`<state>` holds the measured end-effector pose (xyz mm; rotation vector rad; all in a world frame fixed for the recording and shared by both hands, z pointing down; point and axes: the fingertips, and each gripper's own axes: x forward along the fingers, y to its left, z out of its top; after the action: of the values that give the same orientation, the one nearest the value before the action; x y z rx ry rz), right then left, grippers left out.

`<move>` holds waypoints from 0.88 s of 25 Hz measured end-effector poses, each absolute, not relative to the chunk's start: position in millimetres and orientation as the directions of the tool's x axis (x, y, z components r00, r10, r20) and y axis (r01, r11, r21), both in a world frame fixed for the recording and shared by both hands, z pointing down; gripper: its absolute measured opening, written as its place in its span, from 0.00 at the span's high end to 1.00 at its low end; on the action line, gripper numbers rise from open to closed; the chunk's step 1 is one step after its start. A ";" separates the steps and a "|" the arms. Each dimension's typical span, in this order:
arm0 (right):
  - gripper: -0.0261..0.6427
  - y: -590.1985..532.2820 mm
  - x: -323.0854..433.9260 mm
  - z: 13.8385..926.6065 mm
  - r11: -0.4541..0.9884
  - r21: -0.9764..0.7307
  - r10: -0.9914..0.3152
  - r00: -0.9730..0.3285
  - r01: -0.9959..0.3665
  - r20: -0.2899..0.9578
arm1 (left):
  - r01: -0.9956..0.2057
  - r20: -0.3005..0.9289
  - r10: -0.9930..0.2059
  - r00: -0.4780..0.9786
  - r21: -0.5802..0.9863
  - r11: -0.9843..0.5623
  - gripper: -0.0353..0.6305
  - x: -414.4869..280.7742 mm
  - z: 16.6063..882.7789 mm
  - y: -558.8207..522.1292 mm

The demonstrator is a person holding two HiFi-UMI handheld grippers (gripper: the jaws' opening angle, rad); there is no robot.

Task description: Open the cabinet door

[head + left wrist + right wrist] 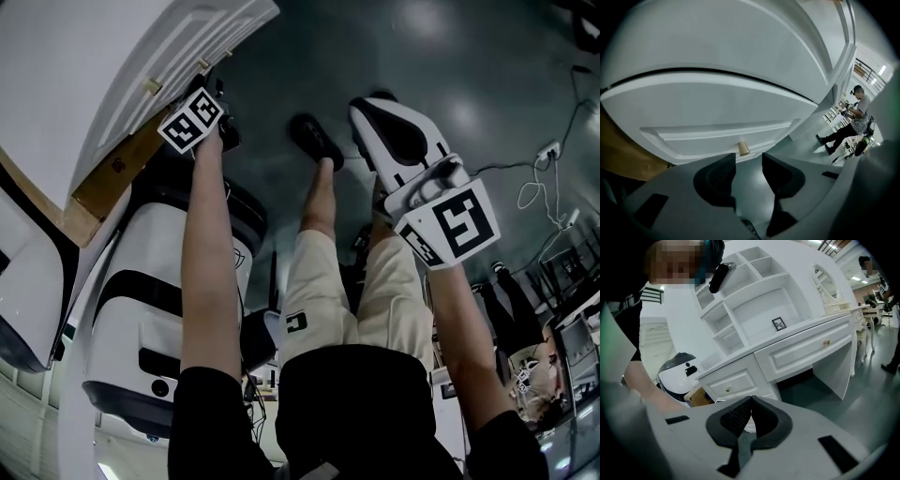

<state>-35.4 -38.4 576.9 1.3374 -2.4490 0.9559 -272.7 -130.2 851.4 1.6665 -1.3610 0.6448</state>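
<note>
Knob (743,148) dead ahead of the left gripper (749,160), just past its wide-open, empty fingers, poking out of the cabinet door (708,112). Looks like lefty's job; right gripper (751,401) pinched shut, empty, farther off.

Left hand-held gripper (749,161) jaws apart, right hand-held gripper (751,401) jaws together, left arm (208,272) and right arm (459,309) outstretched

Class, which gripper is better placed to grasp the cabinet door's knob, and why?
Left. The left gripper is open, the wooden knob just beyond its jaws; the right gripper is shut, farther from the door.
</note>
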 end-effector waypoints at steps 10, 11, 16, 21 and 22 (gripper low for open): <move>0.93 -47.9 -33.6 587.5 0.362 -0.461 -0.681 -0.568 -0.810 0.463 | -0.953 0.834 -0.492 0.249 0.302 0.029 0.68 -278.1 870.3 -138.8; 0.93 -49.7 -34.3 586.9 0.365 -0.461 -0.680 -0.569 -0.809 0.462 | -0.953 0.835 -0.491 0.249 0.301 0.028 0.68 -278.3 870.4 -140.1; 0.93 -54.0 -33.0 586.9 0.366 -0.455 -0.681 -0.567 -0.812 0.463 | -0.957 0.840 -0.486 0.242 0.289 0.023 0.70 -277.7 871.6 -145.9; 0.93 -52.8 -26.9 587.6 0.356 -0.457 -0.682 -0.560 -0.815 0.469 | -0.960 0.846 -0.480 0.231 0.279 0.030 0.75 -276.4 872.2 -148.2; 0.93 -52.4 -25.7 587.4 0.354 -0.456 -0.683 -0.559 -0.816 0.471 | -0.961 0.848 -0.479 0.229 0.276 0.029 0.76 -275.4 872.0 -148.8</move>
<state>-25.7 -52.4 587.4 1.3563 -2.4148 0.9915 -275.4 -148.8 872.0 1.5905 -1.3846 0.6646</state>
